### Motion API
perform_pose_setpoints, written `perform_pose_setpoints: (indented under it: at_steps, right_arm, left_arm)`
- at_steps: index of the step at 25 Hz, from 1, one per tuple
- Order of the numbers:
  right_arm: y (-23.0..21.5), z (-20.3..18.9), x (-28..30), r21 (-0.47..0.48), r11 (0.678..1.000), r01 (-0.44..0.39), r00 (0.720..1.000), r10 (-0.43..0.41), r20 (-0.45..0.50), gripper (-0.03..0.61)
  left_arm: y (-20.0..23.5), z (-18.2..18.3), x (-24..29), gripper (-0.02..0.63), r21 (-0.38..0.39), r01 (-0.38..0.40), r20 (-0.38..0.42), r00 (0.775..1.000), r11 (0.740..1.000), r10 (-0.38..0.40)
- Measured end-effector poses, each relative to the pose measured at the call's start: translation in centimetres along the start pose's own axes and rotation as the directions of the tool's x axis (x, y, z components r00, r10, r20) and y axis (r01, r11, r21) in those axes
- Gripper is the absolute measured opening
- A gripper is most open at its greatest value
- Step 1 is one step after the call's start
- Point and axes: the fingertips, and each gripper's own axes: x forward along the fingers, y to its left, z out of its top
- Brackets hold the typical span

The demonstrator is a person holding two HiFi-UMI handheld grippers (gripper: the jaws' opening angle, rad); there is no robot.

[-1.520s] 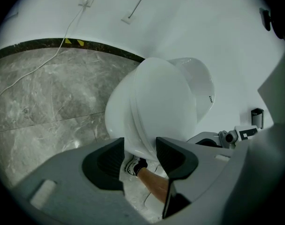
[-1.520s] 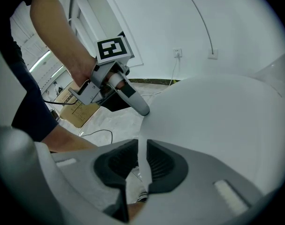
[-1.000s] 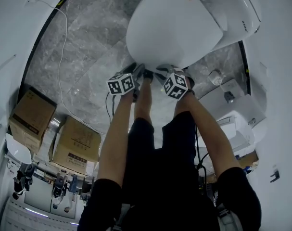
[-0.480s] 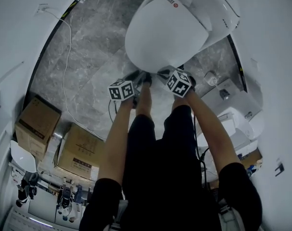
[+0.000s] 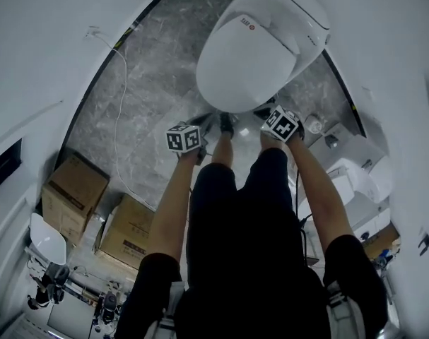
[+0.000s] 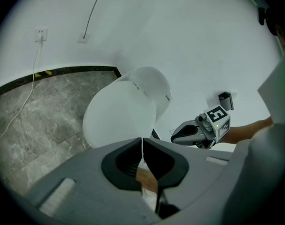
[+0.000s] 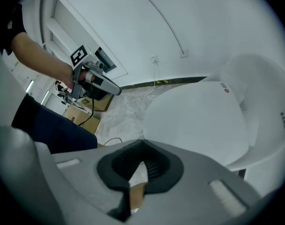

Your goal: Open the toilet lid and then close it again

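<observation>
Toilet lid (image 5: 253, 62) down, shut over bowl, on grey marble floor (image 5: 150, 97). 2 grippers near its front edge, not touching it — left gripper (image 6: 142, 140), right gripper (image 7: 142, 143): fingers just closed together, nothing between.

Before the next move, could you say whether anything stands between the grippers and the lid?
Nothing visible does: the left gripper and right gripper, jaws just closed on nothing, face the shut lid unobstructed.

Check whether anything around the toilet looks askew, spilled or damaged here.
Nothing stands out. The toilet lid lies closed and unmarked, with no spill showing on the floor. The left gripper and right gripper, jaws just closed on nothing, are clear of it.
</observation>
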Motion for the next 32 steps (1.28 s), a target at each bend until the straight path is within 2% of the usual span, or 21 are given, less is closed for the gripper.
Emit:
perform_pose_setpoints:
  at_steps: [5,10,15,19,22,27,32]
  right_arm:
    - [1.5,1.0,-3.9,0.026,0.998,0.059,0.996,-0.061,0.059,0.003]
    - [2.5,3.7,-7.8,0.044,0.991,0.125,0.977,-0.131,0.17,0.004]
    - [4.7,6.0,-11.2,0.045,0.983,0.18,0.95,-0.186,0.25,0.005]
    - [5.6,7.0,-15.2,0.076,0.959,0.274,0.9,-0.284,0.332,0.004]
    - [6.7,7.5,-17.3,0.082,0.952,0.296,0.875,-0.304,0.376,0.005]
    - [8.3,8.8,-19.7,0.058,0.948,0.314,0.849,-0.308,0.43,0.005]
    - [9.6,9.9,-21.9,0.063,0.934,0.351,0.808,-0.337,0.483,0.004]
  left_arm:
    - [-3.6,2.7,-3.5,0.018,0.043,0.018,0.056,0.998,0.999,-0.02]
    - [-7.6,4.9,-5.9,0.018,0.197,0.052,0.05,0.997,0.979,-0.063]
    - [-10.9,6.4,-8.7,0.018,0.343,0.058,0.061,0.995,0.937,-0.084]
    - [-13.6,6.6,-10.8,0.018,0.435,0.06,0.057,0.994,0.898,-0.094]
    - [-15.3,6.9,-12.6,0.018,0.502,0.061,0.058,0.993,0.863,-0.103]
    - [-17.6,8.7,-15.0,0.018,0.58,0.055,0.096,0.986,0.813,-0.135]
    - [-19.2,9.7,-15.9,0.018,0.622,0.074,0.102,0.979,0.78,-0.175]
